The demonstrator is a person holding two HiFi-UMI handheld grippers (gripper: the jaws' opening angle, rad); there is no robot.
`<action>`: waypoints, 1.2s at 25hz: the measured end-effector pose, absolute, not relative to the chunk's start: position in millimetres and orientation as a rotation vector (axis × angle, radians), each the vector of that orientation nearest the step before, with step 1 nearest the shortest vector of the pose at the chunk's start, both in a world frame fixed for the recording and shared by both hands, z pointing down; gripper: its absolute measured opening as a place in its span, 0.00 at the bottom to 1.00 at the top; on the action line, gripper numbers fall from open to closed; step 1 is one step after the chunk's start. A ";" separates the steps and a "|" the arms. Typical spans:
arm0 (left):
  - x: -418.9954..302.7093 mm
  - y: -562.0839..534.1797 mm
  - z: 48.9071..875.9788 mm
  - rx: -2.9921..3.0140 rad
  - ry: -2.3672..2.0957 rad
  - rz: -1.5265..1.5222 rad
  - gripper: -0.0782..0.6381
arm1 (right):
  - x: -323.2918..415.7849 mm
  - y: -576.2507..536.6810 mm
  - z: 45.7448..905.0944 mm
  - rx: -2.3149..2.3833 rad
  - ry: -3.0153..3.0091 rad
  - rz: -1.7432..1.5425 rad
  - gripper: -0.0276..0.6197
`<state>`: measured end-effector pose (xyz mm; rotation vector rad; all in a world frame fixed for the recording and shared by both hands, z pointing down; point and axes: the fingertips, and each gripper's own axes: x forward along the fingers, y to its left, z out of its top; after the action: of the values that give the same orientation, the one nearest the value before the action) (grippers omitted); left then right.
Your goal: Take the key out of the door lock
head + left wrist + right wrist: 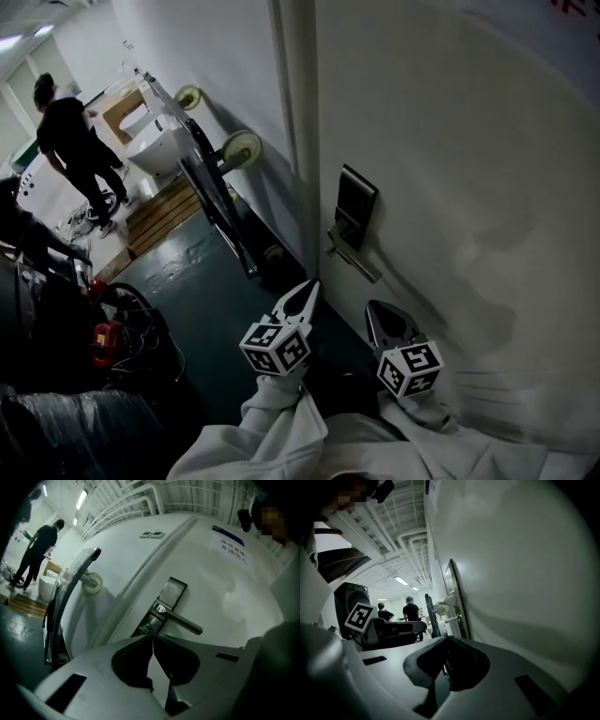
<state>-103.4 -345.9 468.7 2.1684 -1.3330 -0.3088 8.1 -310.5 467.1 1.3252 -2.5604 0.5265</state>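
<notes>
Fingers first: in the head view the left gripper [308, 291] and the right gripper [380, 317] both look pinched shut with nothing in them. They hang low in front of the white door [469, 141], just below the lock plate [355, 208] and its lever handle [356, 258]. We can't pick out the key from up here, it's too small. Off to the left there's a wheeled cart [211, 178] by the wall and a person [70, 141] well away.

Left gripper view: the fingers meet tip to tip, empty, and they're aimed at the bottom of the lock plate. Just under the lever, at the cylinder, there's a small metal bit that we reckon is the key [146, 629]. It's tiny though, so don't quote us. It sits near the fingertips but apart from them.

Right gripper view: closed here too, nothing between them, looking along the door almost edge-on with the lock plate ahead.

Handling-wise, our guess is the key is light, stiff and slick, so easy to fumble. The fingers need to open, then pinch the flat faces of the head and pull straight out along the cylinder. If it's turned, it may need rotating back first, and a sideways tug could jam it.
</notes>
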 end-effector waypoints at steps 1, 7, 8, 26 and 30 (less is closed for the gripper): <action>-103.5 -348.5 469.7 2.159 -1.299 -0.325 0.13 | 8.4 -311.7 468.2 1.347 -2.549 0.532 0.12; -101.7 -363.5 480.4 2.072 -1.118 -0.395 0.13 | 2.5 -316.2 472.4 1.436 -2.507 0.531 0.12; -101.0 -365.6 482.8 2.042 -1.080 -0.417 0.13 | 1.8 -316.3 473.9 1.448 -2.499 0.532 0.12; -82.9 -411.5 492.4 1.706 -0.757 -0.643 0.30 | 5.2 -322.9 479.4 1.573 -2.395 0.520 0.12; -80.4 -419.8 493.2 1.684 -0.784 -0.659 0.30 | 4.9 -323.2 481.1 1.575 -2.390 0.527 0.12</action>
<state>-80.4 -419.8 493.2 1.6845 -0.7843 -0.6587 4.9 -323.2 481.1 1.5755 -2.3899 0.5270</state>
